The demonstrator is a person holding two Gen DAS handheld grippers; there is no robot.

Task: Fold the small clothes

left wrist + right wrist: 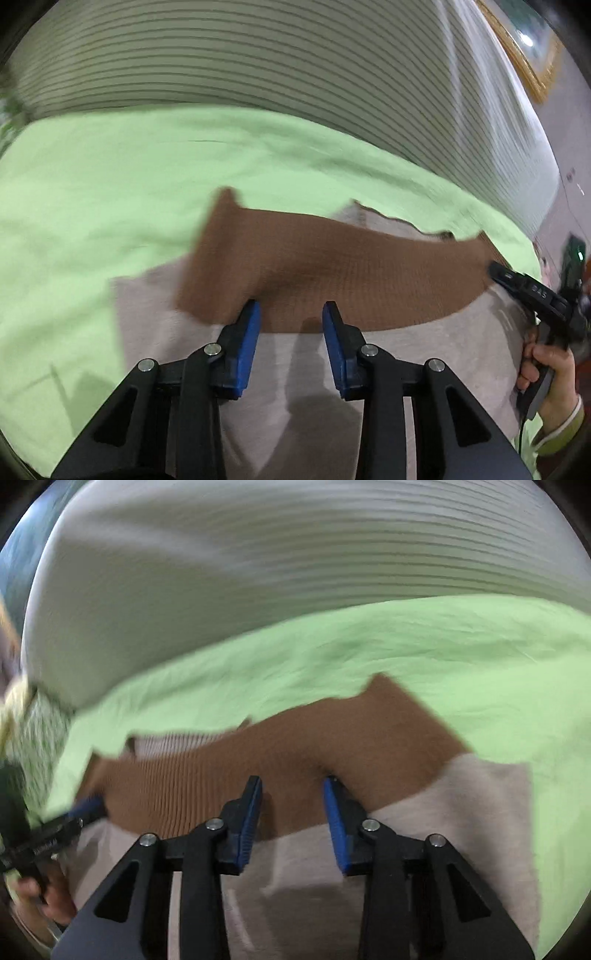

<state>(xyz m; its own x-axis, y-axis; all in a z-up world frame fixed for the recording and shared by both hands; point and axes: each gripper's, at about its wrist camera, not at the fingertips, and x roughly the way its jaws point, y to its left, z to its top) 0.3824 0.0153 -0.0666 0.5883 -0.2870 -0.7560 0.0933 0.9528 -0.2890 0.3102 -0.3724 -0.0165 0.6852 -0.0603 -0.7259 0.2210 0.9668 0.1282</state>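
A small garment lies flat on a light green sheet (92,192). Its upper part is brown ribbed knit (332,273) and its lower part is pale beige (280,387). It also shows in the right wrist view, brown (295,753) above beige (443,812). My left gripper (291,314) is open, its blue fingertips at the brown part's lower edge near the left sleeve. My right gripper (293,794) is open at the same edge near the right sleeve. Each gripper also shows in the other's view, the right (496,271) and the left (86,808). Both frames are motion-blurred.
A grey striped cover (258,62) lies beyond the green sheet and also shows in the right wrist view (295,572). A gold picture frame (524,62) hangs at the far right. A patterned green and white cloth (33,731) lies at the left edge.
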